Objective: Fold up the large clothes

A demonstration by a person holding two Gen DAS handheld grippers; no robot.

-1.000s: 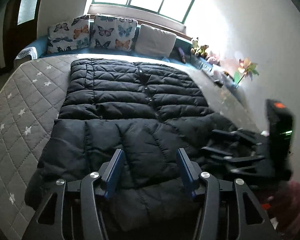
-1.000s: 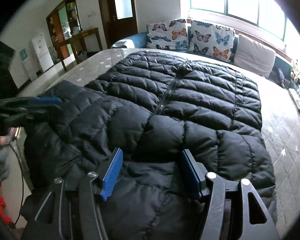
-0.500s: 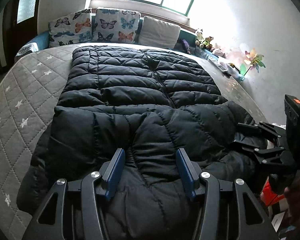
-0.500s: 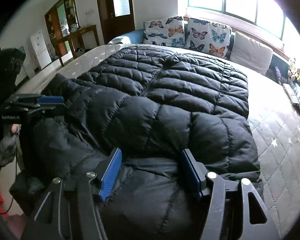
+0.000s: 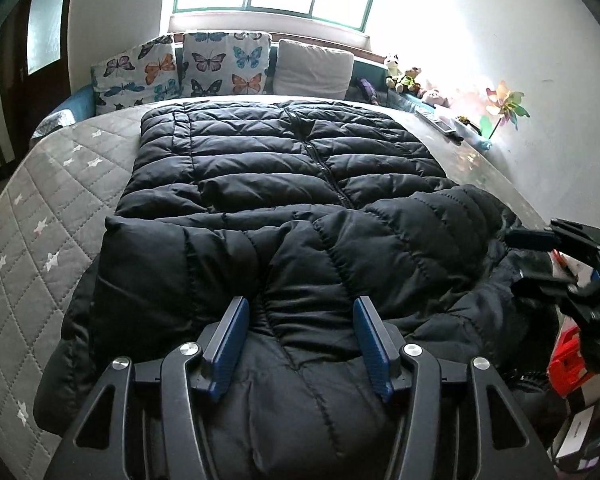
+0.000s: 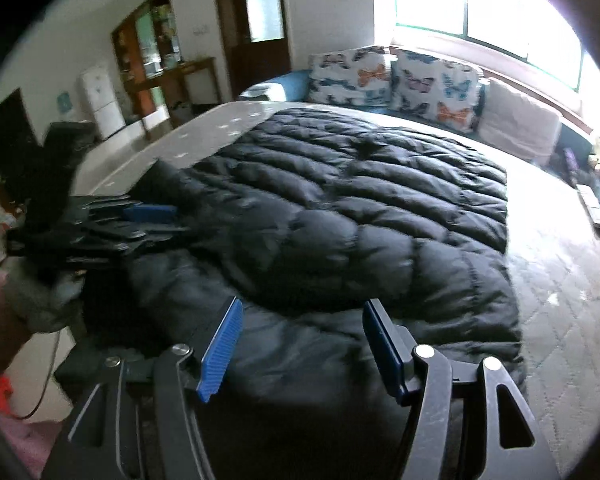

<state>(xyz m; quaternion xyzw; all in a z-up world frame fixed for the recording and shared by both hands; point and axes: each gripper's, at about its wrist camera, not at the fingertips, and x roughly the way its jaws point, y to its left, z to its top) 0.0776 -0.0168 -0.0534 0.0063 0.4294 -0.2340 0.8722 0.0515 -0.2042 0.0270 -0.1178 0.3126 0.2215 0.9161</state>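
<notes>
Left-wrist view showed my left gripper (image 5: pixel 300 344) and right gripper (image 6: pixel 302 346) both released over the folded black down jacket (image 5: pixel 284 216), so I judged pressing its near fold flat wisest.

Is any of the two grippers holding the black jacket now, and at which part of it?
Nothing is held. The left gripper and right gripper stand open over the near folded end of the black jacket; pads do not pinch it.
</notes>
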